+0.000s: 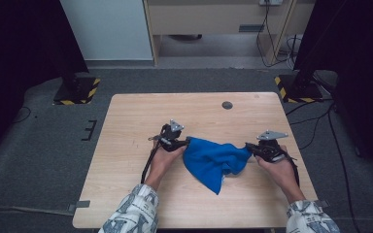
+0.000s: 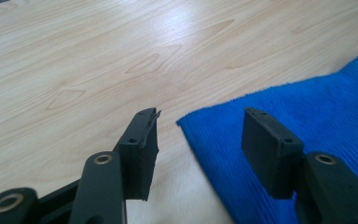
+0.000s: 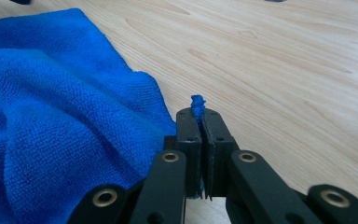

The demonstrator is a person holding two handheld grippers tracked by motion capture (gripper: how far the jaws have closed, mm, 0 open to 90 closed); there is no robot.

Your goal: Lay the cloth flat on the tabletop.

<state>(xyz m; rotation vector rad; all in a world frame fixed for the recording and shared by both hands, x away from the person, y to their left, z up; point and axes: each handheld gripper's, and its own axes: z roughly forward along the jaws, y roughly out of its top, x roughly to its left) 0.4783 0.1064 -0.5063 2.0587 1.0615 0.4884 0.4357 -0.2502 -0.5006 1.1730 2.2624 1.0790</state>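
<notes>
My right tool [image 3: 199, 122] is clenched on a corner of the blue microfibre cloth [image 3: 51, 116] — in the right gripper view a small tuft of blue pokes up between the two black pads, which are pressed flat together on it. From above, that same tool [image 1: 250, 147] sits at the cloth's right-hand end, my hand behind it near the right edge of the bench [image 1: 141, 116].

My left tool [image 2: 200, 140] is released: its jaws stand apart with nothing gripped between them. In the left gripper view one pad hangs over bare wood and the other over the cloth [image 2: 307, 116], whose near corner points into the gap between them without touching either pad, as far as I can tell. In the high view this tool [image 1: 187, 141] is just at the cloth's upper left corner.

The cloth [image 1: 213, 160] itself lies rumpled in the middle of the light wooden bench, between my two hands — stretched roughly level from left tool to right tool along its top, with a loose fold hanging toward me and ending in a point. Beside the right tool it is bunched into soft ridges
</notes>
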